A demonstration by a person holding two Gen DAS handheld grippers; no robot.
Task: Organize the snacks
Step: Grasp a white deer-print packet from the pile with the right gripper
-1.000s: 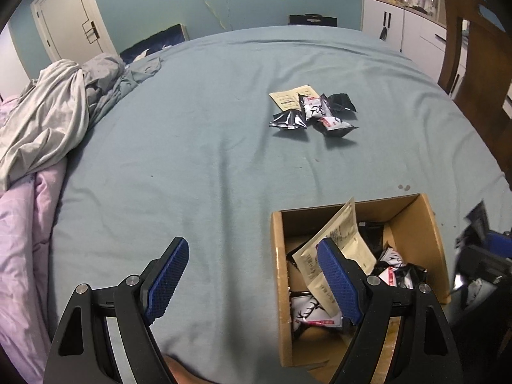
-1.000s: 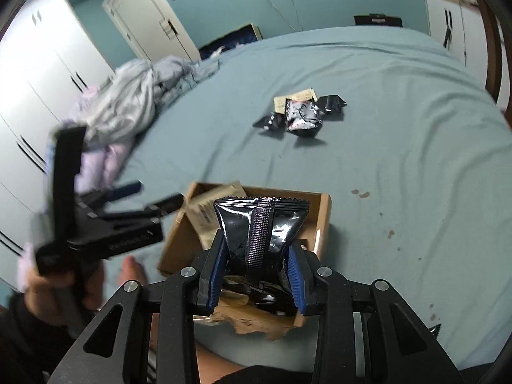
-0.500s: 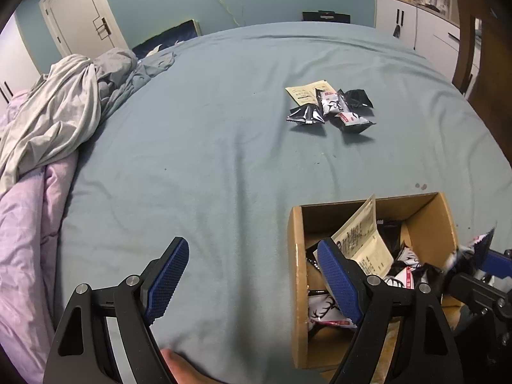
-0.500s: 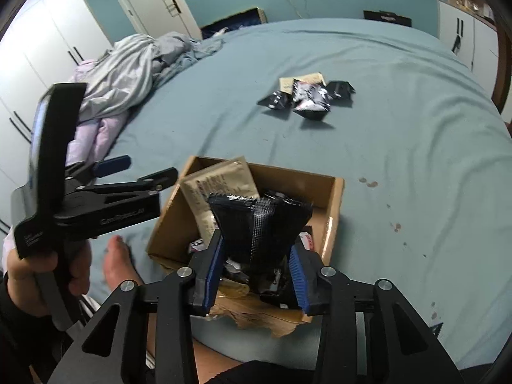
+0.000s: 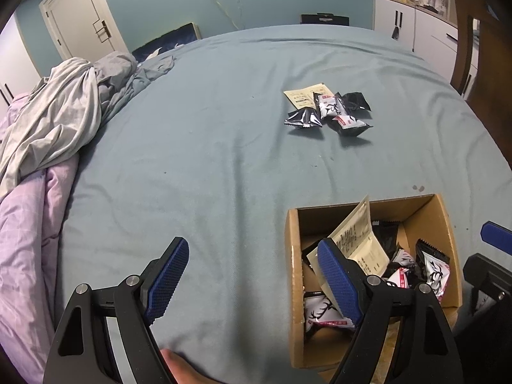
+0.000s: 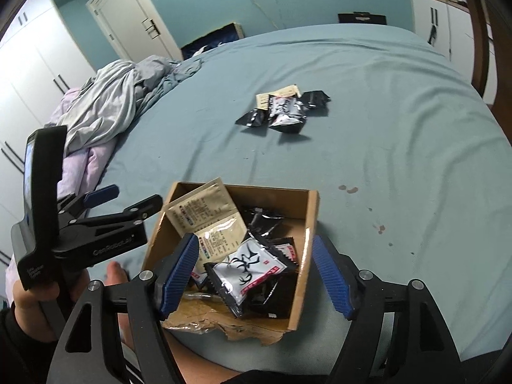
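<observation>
A brown cardboard box (image 6: 312,224) sits at the near edge of the blue-grey bed and holds several snack packets, black-and-white ones (image 6: 246,264) and a tan sachet (image 6: 204,214). It also shows in the left wrist view (image 5: 292,256). My right gripper (image 6: 256,275) is open and empty just above the box. My left gripper (image 5: 252,275) is open and empty over the sheet left of the box. A small pile of loose packets (image 5: 329,112) lies farther up the bed, also in the right wrist view (image 6: 283,108).
Crumpled grey and lilac bedding (image 5: 48,121) lies along the left side. A wooden chair (image 5: 480,48) and white cabinets (image 5: 416,25) stand at the right. White wardrobes and a door (image 6: 128,22) are at the back left. The bed sheet (image 6: 400,121) has small stains right of the box.
My right gripper was shut on a black packet above the box. It has opened and the packet now lies in the box. My left gripper stayed open with little movement.
</observation>
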